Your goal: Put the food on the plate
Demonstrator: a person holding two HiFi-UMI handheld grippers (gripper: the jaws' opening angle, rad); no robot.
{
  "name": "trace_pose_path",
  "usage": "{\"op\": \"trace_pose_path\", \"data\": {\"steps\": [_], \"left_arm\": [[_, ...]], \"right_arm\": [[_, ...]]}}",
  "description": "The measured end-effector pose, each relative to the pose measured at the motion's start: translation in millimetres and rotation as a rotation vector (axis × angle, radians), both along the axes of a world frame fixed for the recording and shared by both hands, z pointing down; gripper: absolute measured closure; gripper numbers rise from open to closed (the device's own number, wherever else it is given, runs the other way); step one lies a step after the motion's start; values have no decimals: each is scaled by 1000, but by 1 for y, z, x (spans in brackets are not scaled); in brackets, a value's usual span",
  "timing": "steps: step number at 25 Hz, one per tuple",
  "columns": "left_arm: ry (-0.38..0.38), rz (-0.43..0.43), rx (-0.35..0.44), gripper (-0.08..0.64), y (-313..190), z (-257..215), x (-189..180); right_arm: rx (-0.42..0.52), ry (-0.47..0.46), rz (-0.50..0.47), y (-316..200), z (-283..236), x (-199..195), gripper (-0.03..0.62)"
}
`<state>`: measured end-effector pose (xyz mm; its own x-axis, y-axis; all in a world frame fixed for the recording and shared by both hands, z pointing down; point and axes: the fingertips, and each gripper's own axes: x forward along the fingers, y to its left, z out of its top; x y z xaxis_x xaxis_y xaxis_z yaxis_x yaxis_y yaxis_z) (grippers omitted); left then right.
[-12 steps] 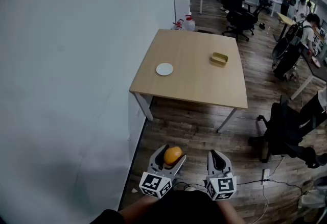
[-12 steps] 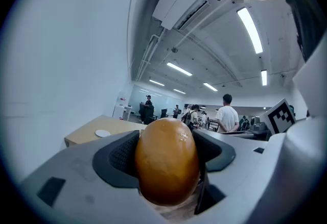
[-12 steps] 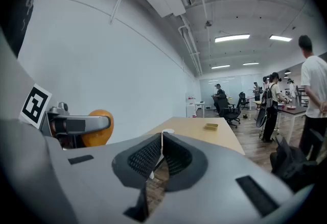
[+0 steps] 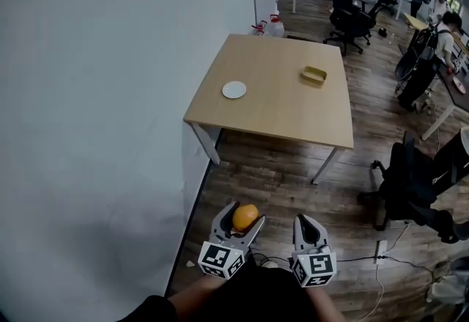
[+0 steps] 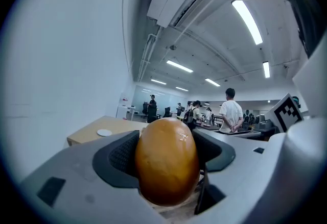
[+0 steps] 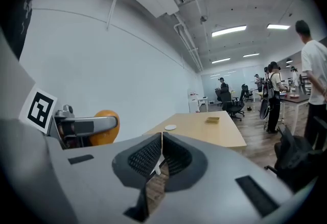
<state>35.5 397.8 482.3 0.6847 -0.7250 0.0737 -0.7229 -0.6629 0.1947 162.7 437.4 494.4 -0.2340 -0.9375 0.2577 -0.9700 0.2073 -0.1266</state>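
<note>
In the head view, the table, its white plate and yellow dish, the left gripper with the orange food and the right gripper have all slid slightly toward 12 o'clock.

food: underside sunk out of sight between the pads of the left hand-held gripper; in the right gripper view, partly behind that gripper's jaw.
plate: too small to tell any rim or pattern.
yellow container: contents cannot be made out.
forearms: cut off by the head view's lower edge.
red-and-white items: beyond the tabletop, too small to identify.
</note>
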Motion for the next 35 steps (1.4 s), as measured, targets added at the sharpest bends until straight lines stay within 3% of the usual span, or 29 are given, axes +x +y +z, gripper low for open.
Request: {"op": "trace_pose_path", "data": {"steps": [7,15,20,25,35], "left_arm": [[-14,-35,-43,236,-31,22,-4],[8,-27,-50,236,-115,23,-8],[23,-1,-28,236,-194,25,-22],[30,-8,-54,236,-261,25,-48],[42,-24,-74,236,-371,31,-101]], "right_arm": [[-43,-12,27,-20,21,23,528],[-72,4,75,-100,26,29,528],[-93,30,66,-184,34,10,528],[-78,103,44,-260,15,-21,528],[-97,104,59,-376,17,-64,528]]}}
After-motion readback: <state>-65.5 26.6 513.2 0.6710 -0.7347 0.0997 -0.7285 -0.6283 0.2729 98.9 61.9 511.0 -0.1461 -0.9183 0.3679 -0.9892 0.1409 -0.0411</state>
